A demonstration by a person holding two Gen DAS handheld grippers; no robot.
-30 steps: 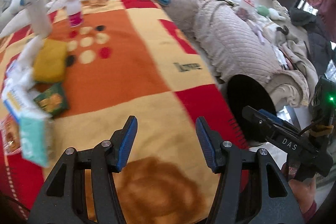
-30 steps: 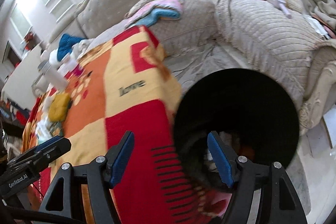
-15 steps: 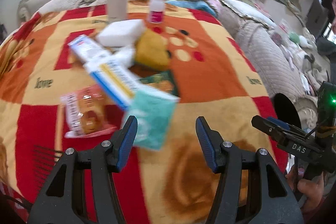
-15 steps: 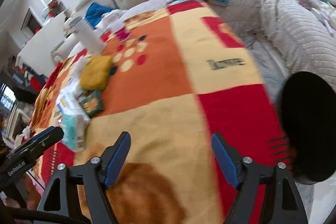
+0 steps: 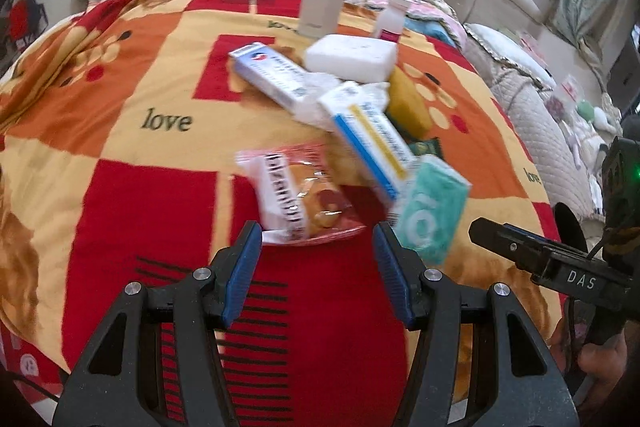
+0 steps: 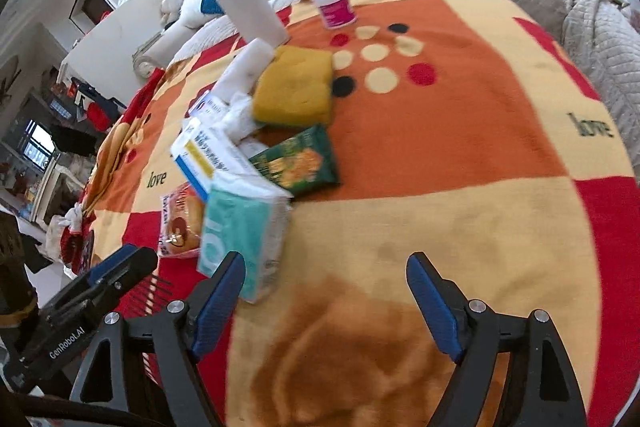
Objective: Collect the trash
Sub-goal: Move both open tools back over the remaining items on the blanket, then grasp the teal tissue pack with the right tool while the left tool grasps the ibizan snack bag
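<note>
Both grippers are tilting down over the blanket (image 6: 460, 163), left gripper (image 5: 316, 247) half-open just short of the snack packet (image 5: 296, 195), right gripper (image 6: 324, 279) empty, jaws just widening beside the teal tissue pack (image 6: 240, 227)

Snack packet (image 5: 304, 195) beyond empty left gripper (image 5: 316, 247)
</note>
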